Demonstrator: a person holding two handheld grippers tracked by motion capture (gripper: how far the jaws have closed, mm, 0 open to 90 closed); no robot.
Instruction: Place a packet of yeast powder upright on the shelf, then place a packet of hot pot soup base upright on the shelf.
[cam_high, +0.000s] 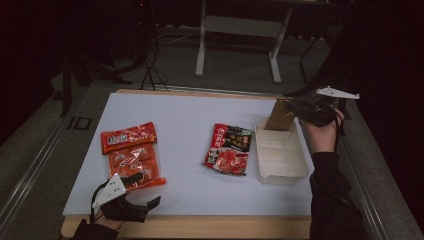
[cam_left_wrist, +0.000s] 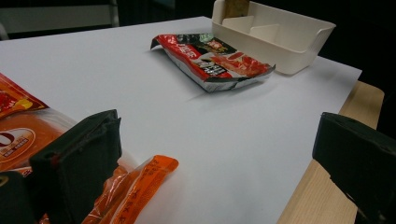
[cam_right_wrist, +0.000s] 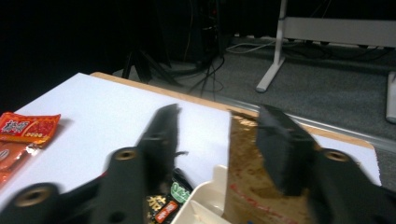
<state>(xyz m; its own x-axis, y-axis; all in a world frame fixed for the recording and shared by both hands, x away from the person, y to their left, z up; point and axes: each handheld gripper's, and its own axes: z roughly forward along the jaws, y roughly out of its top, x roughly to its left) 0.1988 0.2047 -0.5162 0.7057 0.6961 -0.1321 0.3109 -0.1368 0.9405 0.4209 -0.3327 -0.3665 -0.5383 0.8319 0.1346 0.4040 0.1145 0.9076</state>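
A brown packet (cam_high: 280, 114) stands upright in the far compartment of a white divided bin (cam_high: 282, 177) at the table's right. My right gripper (cam_high: 296, 106) is at the packet's top. In the right gripper view its jaws (cam_right_wrist: 219, 116) stand apart on either side of the brown packet (cam_right_wrist: 247, 182), and the left jaw is clear of it. My left gripper (cam_high: 144, 190) rests open at the near left edge, one jaw over the corner of an orange-red packet (cam_high: 131, 152). A red-and-black packet (cam_high: 228, 148) lies flat mid-table beside the bin.
The white tabletop (cam_high: 180, 115) sits on a wooden board whose edge shows in front. The bin's nearer compartments (cam_high: 280, 155) hold nothing. Beyond the table are a dark floor, cables and a white desk frame (cam_high: 237, 30).
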